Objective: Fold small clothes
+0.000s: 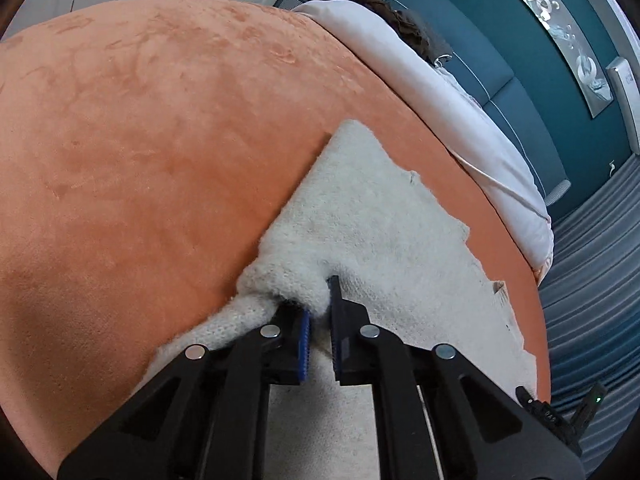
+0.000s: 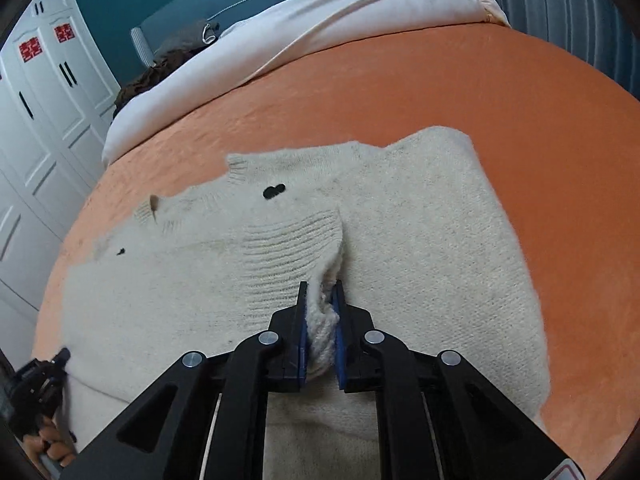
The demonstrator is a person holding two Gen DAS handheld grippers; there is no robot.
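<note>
A cream knitted sweater (image 2: 420, 240) lies spread on an orange bed cover (image 2: 440, 88). It also shows in the left wrist view (image 1: 372, 216). My right gripper (image 2: 320, 292) is shut on a ribbed cuff or hem of the sweater (image 2: 296, 248), folded over the sweater's body. My left gripper (image 1: 316, 292) is closed on a bunched edge of the sweater (image 1: 280, 276) at its left side, low over the cover. The left gripper also shows at the lower left of the right wrist view (image 2: 36, 384).
A white duvet (image 2: 280, 40) lies bunched along the far side of the bed, with dark clothing (image 2: 160, 68) beside it. A teal headboard (image 1: 500, 60), white wardrobe doors (image 2: 44, 100) and a grey curtain (image 1: 592, 280) surround the bed.
</note>
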